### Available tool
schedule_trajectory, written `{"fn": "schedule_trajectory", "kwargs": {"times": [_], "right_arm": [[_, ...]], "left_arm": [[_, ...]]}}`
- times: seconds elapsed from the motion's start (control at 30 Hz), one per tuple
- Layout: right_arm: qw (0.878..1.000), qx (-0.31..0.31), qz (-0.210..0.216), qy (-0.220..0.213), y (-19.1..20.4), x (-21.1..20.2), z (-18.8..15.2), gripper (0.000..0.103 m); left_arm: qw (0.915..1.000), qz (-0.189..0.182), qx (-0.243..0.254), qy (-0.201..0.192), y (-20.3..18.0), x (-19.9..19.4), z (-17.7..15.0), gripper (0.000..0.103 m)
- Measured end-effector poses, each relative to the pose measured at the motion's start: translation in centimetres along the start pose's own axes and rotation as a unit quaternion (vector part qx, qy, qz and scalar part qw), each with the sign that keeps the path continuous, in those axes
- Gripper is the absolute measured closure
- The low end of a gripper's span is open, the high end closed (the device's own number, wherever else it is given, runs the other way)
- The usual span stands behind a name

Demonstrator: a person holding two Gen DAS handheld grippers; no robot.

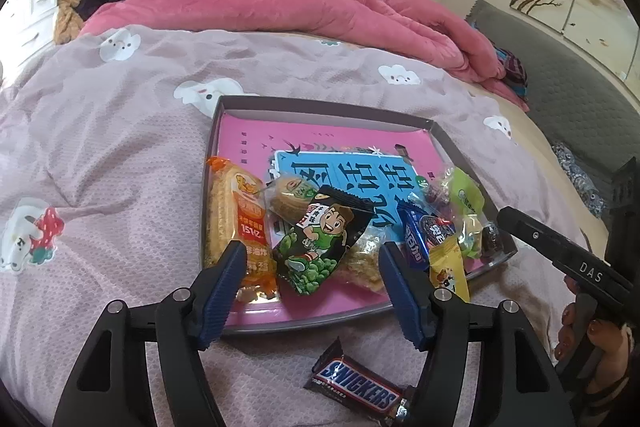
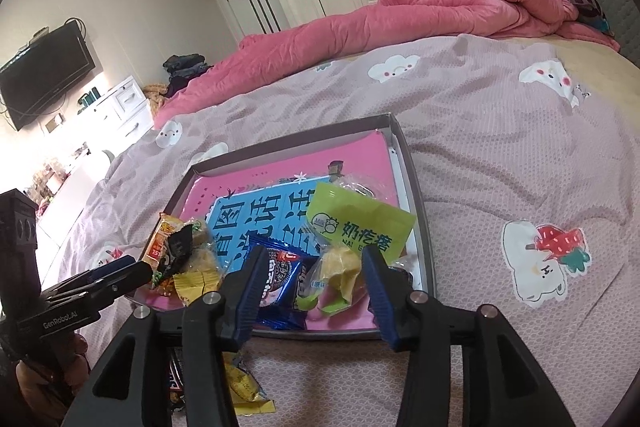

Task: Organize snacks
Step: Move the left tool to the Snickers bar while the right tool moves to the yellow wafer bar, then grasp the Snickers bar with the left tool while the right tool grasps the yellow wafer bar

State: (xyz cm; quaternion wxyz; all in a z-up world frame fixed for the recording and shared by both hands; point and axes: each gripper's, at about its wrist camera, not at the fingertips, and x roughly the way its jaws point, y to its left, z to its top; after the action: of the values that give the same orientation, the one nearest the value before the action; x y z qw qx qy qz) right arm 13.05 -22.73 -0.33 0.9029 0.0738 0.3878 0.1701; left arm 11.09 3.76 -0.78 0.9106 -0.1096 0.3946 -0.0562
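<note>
Lying on the mauve bedsheet (image 1: pixel 120 131): one shallow grey-walled box lid (image 1: pixel 320 107) with a pink and blue printed floor, holding the snacks along its near edge. Counting inside, from the left wrist view: one orange rice cracker pack (image 1: pixel 236 223), long axis running from near to far edge; one round biscuit pack (image 1: pixel 290 199); one black green-pea pack (image 1: pixel 324 247), tilting with its long axis toward the far right; one clear crispy bar (image 1: pixel 366 263); one blue Oreo pack (image 1: pixel 420 235); one yellow candy pack (image 1: pixel 450 271); one green milk-snack pack (image 1: pixel 466 203); others under these too cluttered for counting. Resting outside, on the sheet just before the lid: one Snickers bar (image 1: pixel 360 387), long axis lying crosswise, slanting down to the right. Hovering over the lid's near edge: left gripper (image 1: pixel 312 291), jaws gaping wide, gripping nothing; right gripper (image 2: pixel 312 287), jaws partly apart, straddling the Oreo and green packs without pressing either.
</note>
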Motion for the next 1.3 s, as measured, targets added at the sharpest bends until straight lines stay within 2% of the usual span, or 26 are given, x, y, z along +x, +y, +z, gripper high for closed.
{"fn": "schedule_trajectory", "kwargs": {"times": [0.17,0.33,0.7,0.83,0.9,1.17,1.3], "right_arm": [[1.000,-0.016,0.004,-0.008,0.7,-0.7,0.0,0.051],[0.999,-0.034,0.022,-0.005,2.0,-1.6,-0.5,0.050],[0.994,-0.085,0.058,0.042,5.0,-1.3,-3.1,0.050],[0.991,-0.097,0.061,0.062,5.4,-0.8,-3.9,0.050],[0.990,-0.104,0.059,0.069,5.6,-0.7,-4.2,0.050],[0.987,-0.094,0.070,0.110,5.4,0.9,-4.8,0.051],[0.985,-0.096,0.064,0.131,5.5,2.4,-5.3,0.059]], "left_arm": [[0.9999,0.010,-0.008,-0.007,0.2,-1.3,-0.1,0.029],[0.9995,0.017,-0.025,0.012,0.6,-2.3,-1.1,0.028],[0.9952,0.006,-0.040,0.088,-0.6,-1.6,-5.1,0.028],[0.9894,0.002,-0.061,0.132,-0.9,-0.4,-6.6,0.028],[0.9872,0.014,-0.066,0.144,-1.1,0.3,-7.1,0.028],[0.9867,0.049,-0.062,0.142,-2.2,1.7,-7.1,0.028],[0.9870,0.050,-0.067,0.138,-2.4,2.0,-7.0,0.029]]}}
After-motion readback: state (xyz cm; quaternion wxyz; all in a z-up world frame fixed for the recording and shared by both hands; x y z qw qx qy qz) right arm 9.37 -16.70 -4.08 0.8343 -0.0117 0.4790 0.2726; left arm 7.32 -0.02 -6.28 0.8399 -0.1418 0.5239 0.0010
